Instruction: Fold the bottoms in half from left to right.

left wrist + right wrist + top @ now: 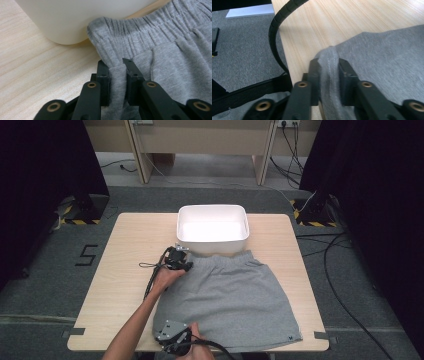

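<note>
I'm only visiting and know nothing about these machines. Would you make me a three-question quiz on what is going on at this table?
1. True or false: both grippers are shut on the grey shorts.
2. Which part does the left gripper pinch? A) a leg hem B) the side edge just below the elastic waistband C) the white tub
3. What stands on the table just beyond the waistband?

Key:
1. True; the right gripper has fabric at the near left corner between its fingers.
2. B.
3. A white plastic tub, touching the waistband.
</note>
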The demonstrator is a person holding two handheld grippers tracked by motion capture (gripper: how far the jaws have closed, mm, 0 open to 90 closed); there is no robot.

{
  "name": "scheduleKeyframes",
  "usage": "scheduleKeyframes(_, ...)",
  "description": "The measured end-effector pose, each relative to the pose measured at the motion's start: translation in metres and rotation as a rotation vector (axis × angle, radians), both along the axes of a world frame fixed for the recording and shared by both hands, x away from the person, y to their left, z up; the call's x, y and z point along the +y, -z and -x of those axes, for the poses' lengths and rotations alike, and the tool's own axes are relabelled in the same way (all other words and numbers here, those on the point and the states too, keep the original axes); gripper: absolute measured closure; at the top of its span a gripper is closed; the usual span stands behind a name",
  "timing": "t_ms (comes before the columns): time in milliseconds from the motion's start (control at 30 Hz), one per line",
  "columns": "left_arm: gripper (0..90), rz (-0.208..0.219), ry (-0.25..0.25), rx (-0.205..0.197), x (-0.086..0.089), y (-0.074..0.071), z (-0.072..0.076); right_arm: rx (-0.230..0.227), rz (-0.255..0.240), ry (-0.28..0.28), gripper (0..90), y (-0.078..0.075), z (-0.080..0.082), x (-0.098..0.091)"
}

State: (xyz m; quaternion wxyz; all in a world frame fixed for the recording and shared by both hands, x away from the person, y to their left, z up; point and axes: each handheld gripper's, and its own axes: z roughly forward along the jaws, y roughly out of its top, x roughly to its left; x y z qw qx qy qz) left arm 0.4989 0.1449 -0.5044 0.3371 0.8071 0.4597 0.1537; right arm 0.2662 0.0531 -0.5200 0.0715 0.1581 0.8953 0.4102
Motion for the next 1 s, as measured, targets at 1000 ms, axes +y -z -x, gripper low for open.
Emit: scheduleKeyframes(1000,78.7,-0.171,0.052,0.073,0.023,-0.125,0.015,-0.039,-0.350,-0.053,85.5,-0.106,0.016,-0.035)
